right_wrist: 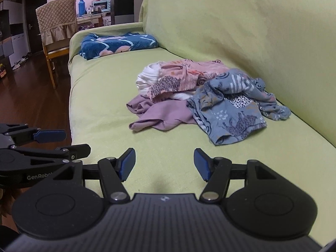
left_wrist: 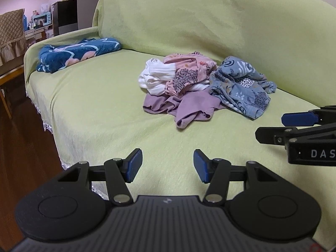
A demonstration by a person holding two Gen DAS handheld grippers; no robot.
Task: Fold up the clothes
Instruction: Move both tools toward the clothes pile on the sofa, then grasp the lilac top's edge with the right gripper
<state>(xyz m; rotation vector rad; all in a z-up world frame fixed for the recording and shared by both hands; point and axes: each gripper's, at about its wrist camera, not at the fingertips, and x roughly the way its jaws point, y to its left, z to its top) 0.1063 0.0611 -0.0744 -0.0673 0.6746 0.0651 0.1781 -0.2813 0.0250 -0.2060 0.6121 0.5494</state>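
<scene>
Well, both tongs hung wide open and empty over the green-covered sofa (left_wrist: pixel 94 109): the left tongs (left_wrist: pixel 168 166) and the right tongs (right_wrist: pixel 164 163) side by side. Ahead lay the crumpled clothes pile (left_wrist: pixel 201 84), white, pink, lilac and blue-grey pieces heaped together mid-seat, well apart from a blue blanket (left_wrist: pixel 77 53) by the armrest.

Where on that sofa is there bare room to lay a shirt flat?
Between the blue blanket and the clothes pile, and the front strip between pile and grippers, left gripper, right gripper. Crowded by the backrest, under the pile.
</scene>
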